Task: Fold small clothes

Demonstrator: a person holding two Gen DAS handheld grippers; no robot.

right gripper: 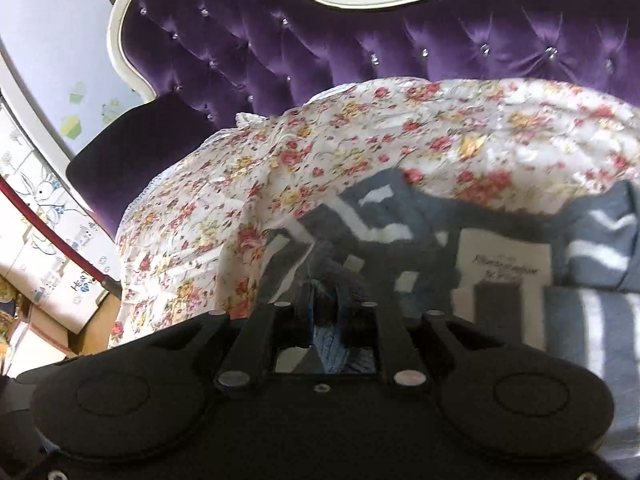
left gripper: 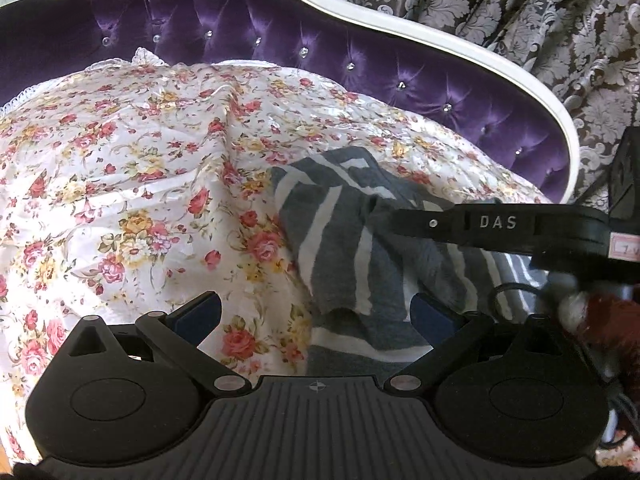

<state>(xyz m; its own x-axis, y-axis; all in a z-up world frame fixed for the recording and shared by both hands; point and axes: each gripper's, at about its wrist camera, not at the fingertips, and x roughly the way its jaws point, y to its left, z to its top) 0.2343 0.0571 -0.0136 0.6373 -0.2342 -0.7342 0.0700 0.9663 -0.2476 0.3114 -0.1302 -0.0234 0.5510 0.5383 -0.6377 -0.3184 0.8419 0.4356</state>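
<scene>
Nearest you, your left gripper [left gripper: 316, 312] has its jaws spread wide with nothing between them, hovering over the edge of the grey-and-white striped garment [left gripper: 340, 240]. Your right gripper [right gripper: 326, 300] has its jaws nearly together, pinching a bunched fold of that garment; the right wrist view is blurred. The garment lies rumpled on the flowered bedspread [left gripper: 140, 160], toward its right side, with a pale printed panel [right gripper: 504, 272] showing. Behind the bedspread stands the purple tufted headboard [left gripper: 240, 20] with its white frame, and beyond it a patterned curtain [left gripper: 520, 8].
</scene>
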